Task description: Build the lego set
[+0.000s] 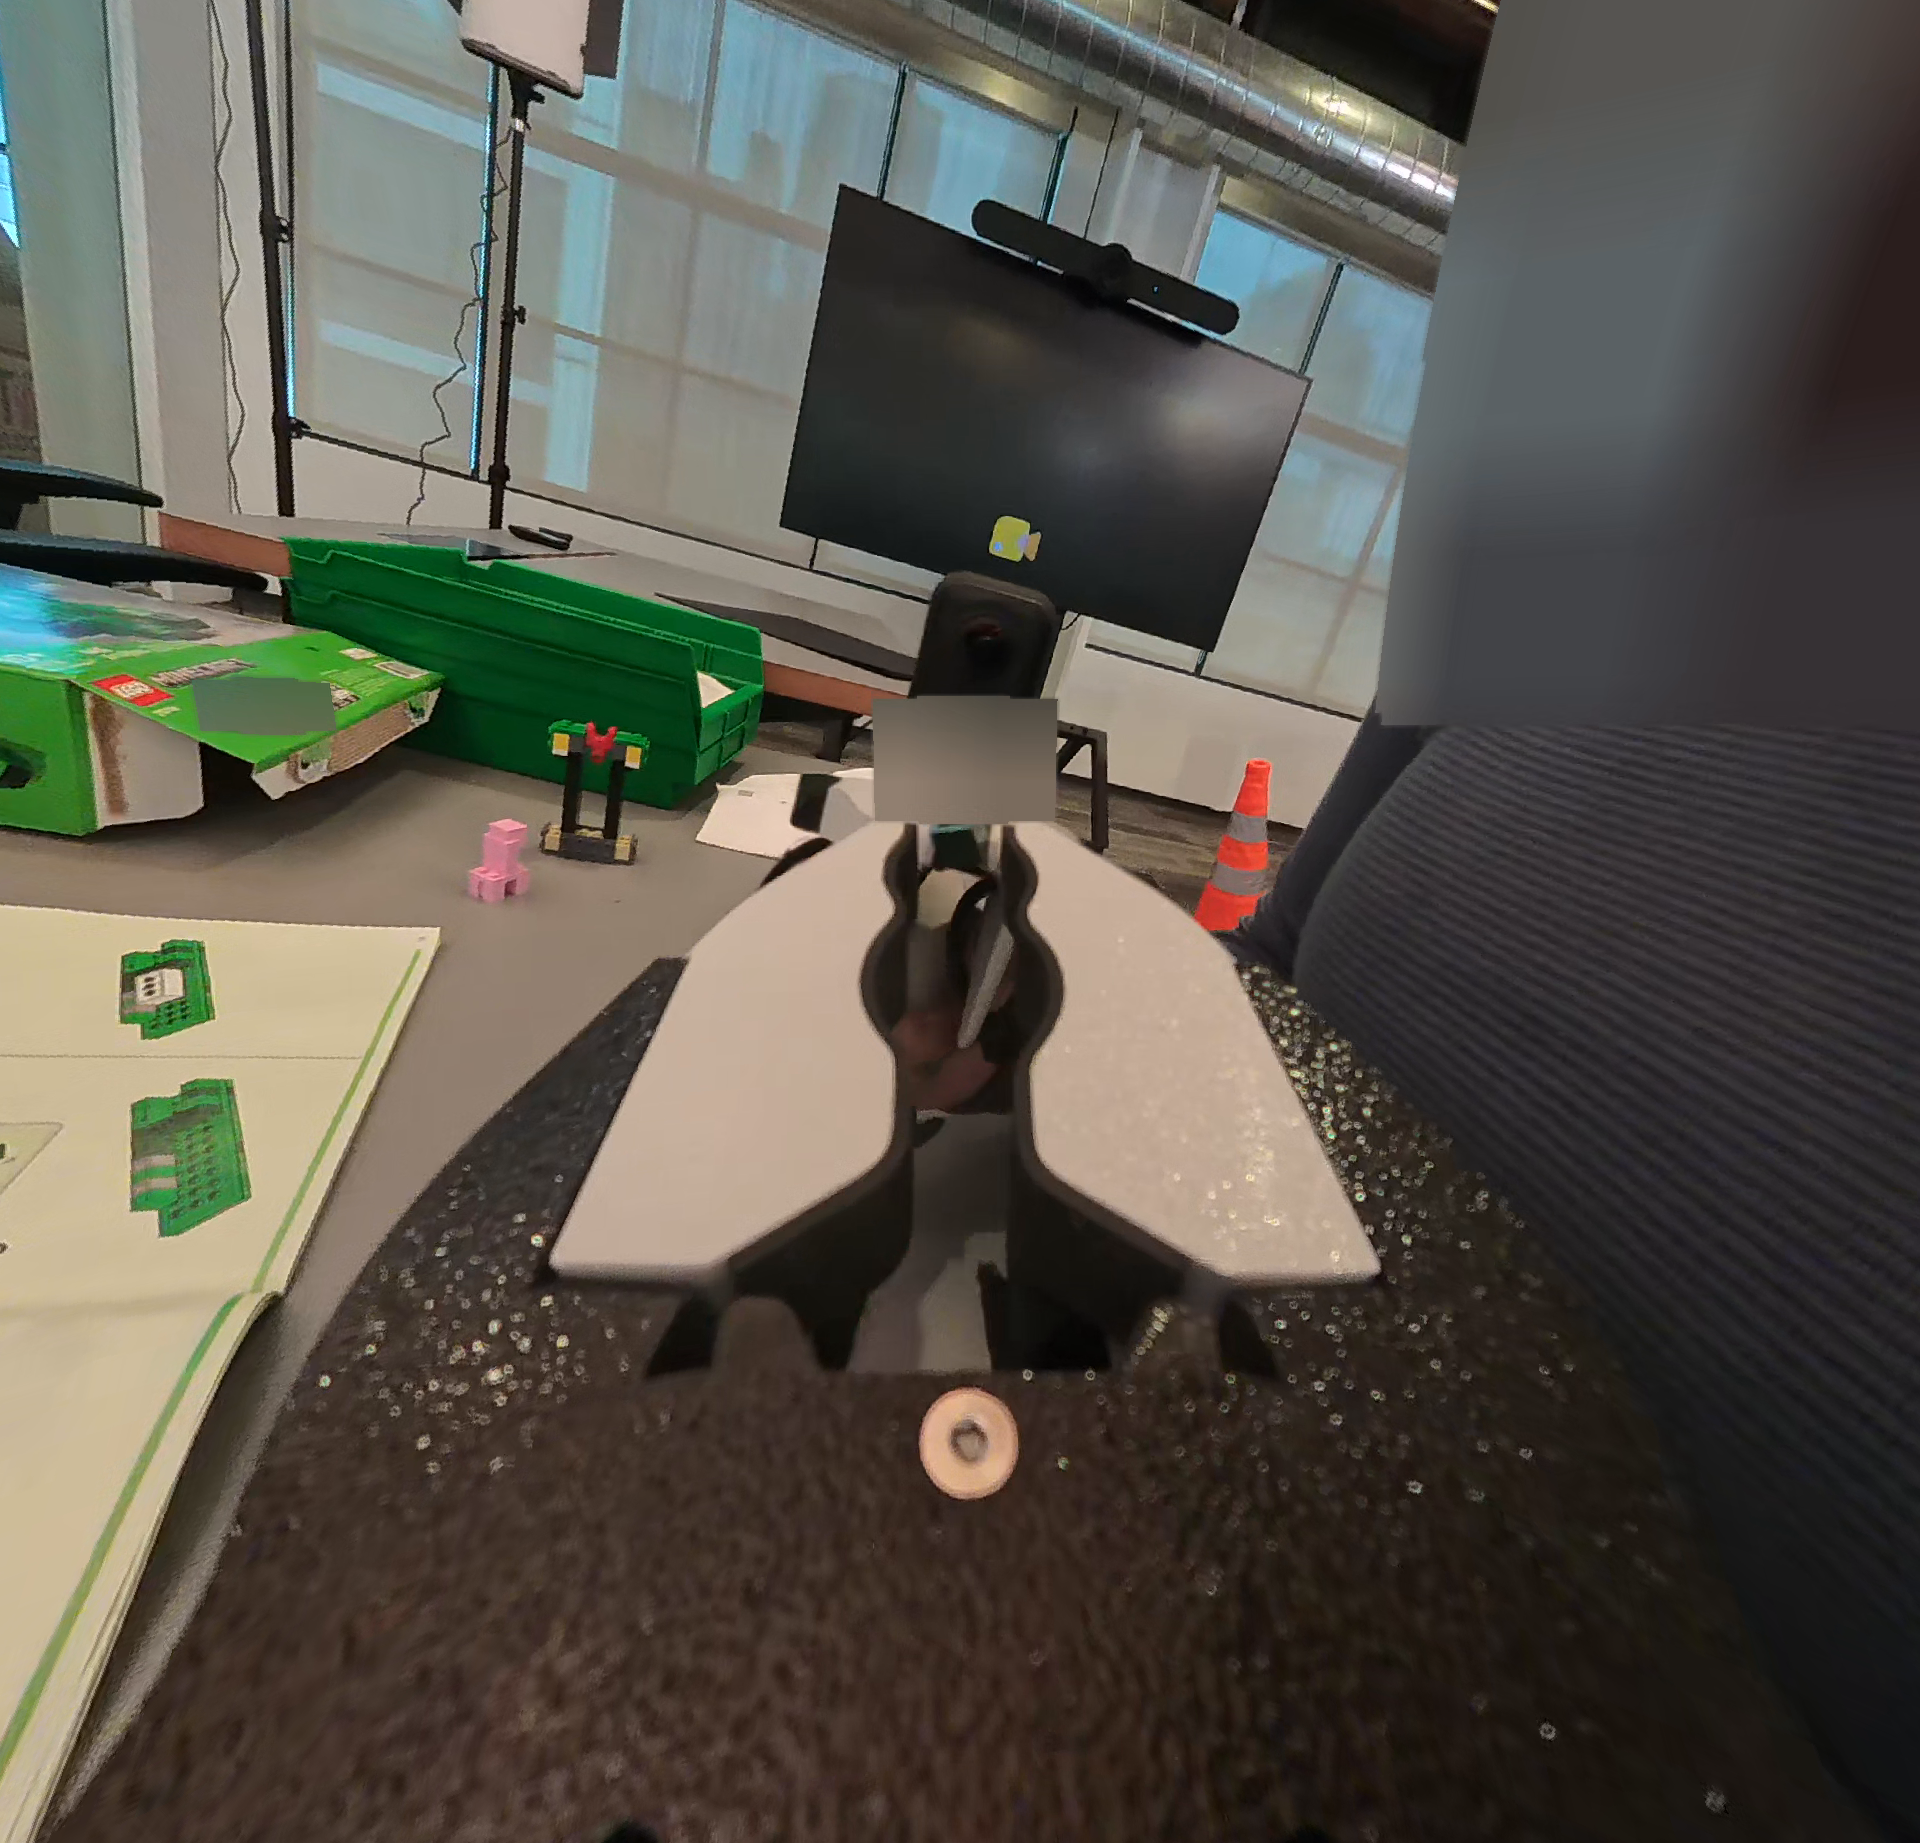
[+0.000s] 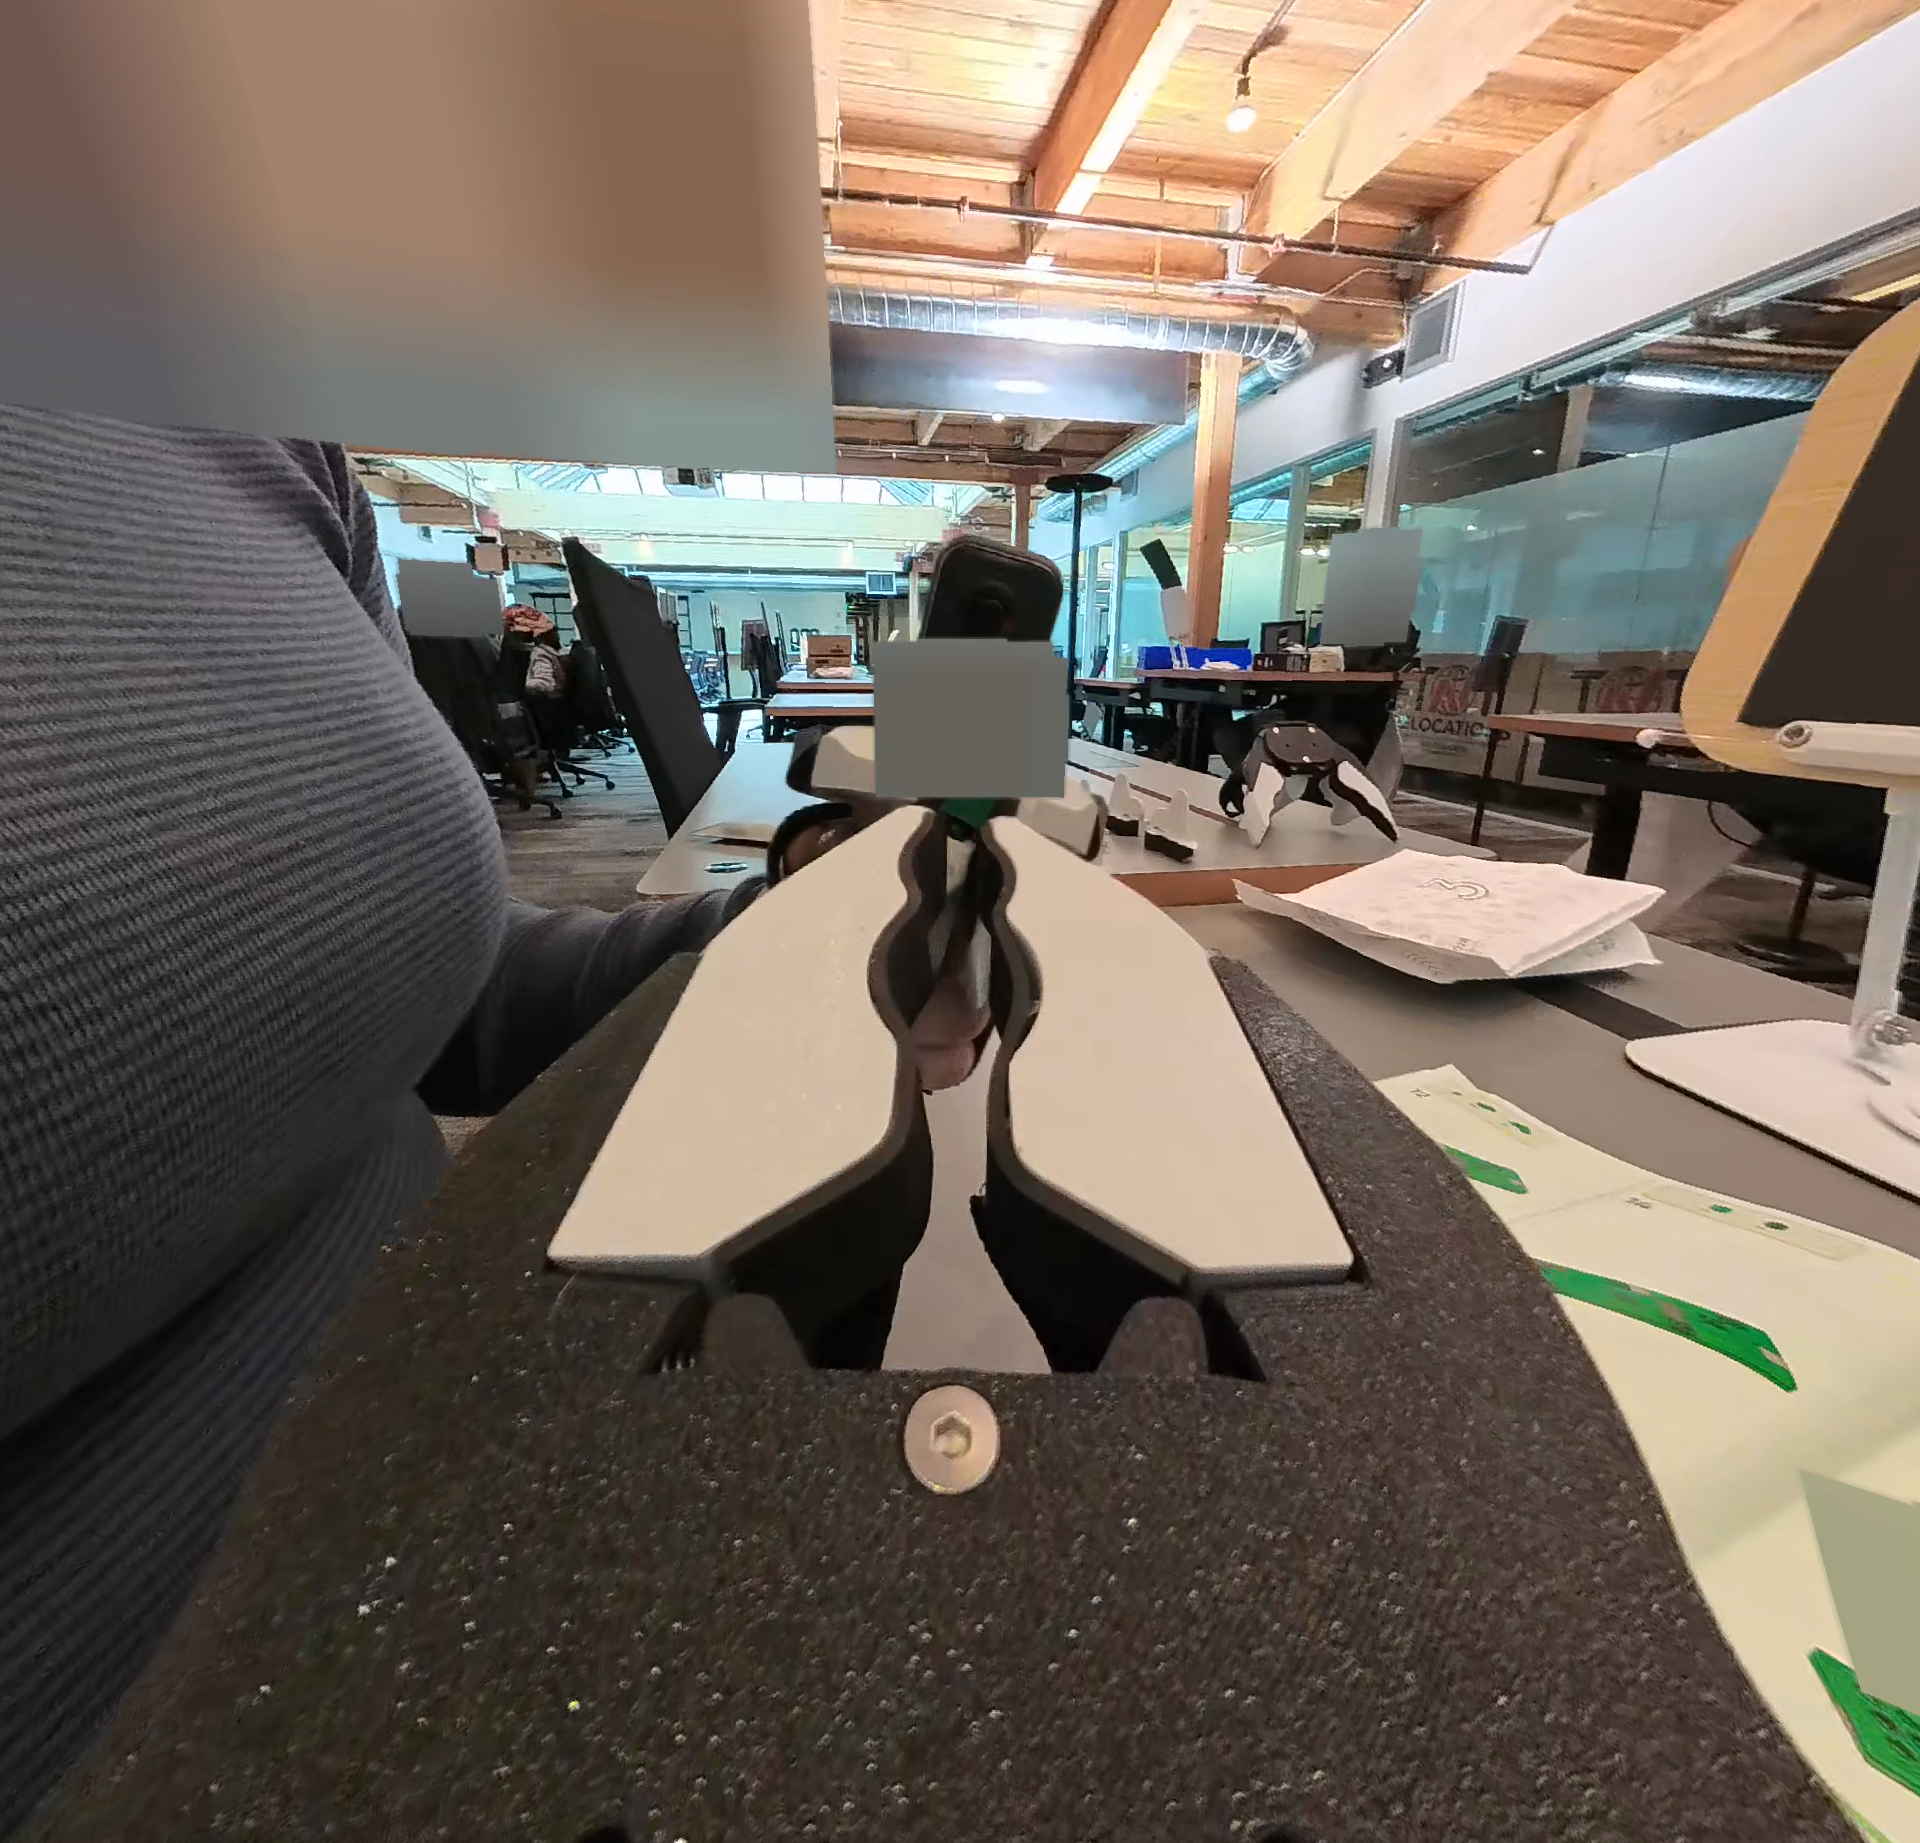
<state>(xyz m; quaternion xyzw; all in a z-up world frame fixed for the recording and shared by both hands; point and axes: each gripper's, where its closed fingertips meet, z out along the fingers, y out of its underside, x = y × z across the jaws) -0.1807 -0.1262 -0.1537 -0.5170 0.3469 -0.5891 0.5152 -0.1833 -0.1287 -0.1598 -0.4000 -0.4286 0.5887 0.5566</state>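
Observation:
My left gripper (image 1: 952, 839) and my right gripper (image 2: 962, 819) are raised above the table and point at each other, tip to tip. A small green lego piece (image 2: 972, 811) sits between the right fingertips. It also shows as a teal sliver (image 1: 957, 834) between the left fingertips. Both pairs of jaws are nearly closed on it. The opposite gripper's black camera shows just beyond the tips in each view (image 1: 987, 640) (image 2: 992, 598). The open instruction booklet (image 1: 156, 1118) lies on the grey table, also in the right wrist view (image 2: 1662, 1274).
A pink lego pig (image 1: 501, 861) and a small black-and-green build (image 1: 594, 796) stand on the table (image 1: 364, 858). Behind them are a green bin (image 1: 540, 650) and the lego box (image 1: 156, 723). White paper bags (image 2: 1455, 910) and a stand base (image 2: 1818, 1087) lie to the right. The person's torso (image 2: 208, 858) is close. Less than 4 cm separates the two grippers' tips.

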